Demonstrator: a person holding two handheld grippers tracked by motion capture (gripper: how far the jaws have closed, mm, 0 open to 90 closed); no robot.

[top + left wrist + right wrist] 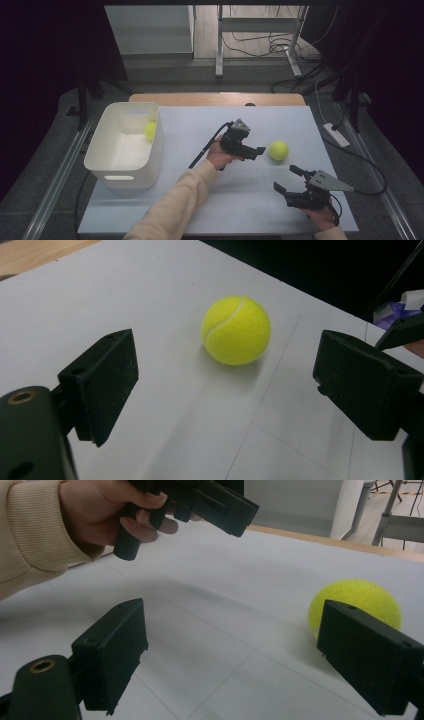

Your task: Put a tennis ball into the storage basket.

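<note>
Left gripper point(261, 151), centre frame, jaws apart and empty, points at the tennis ball point(278, 150) lying just right of it on the white table point(200, 130). Right gripper point(286, 180), lower right, jaws apart, empty.

High view looks down; both gripper views closely share the tennis ball point(236, 330).

No legible text, label, brand, number or sign appears in any view. The tennis ball point(236, 330) shows only its curved white seam, and the white bin point(125, 145) and the table surface point(200, 125) carry no markings.
</note>
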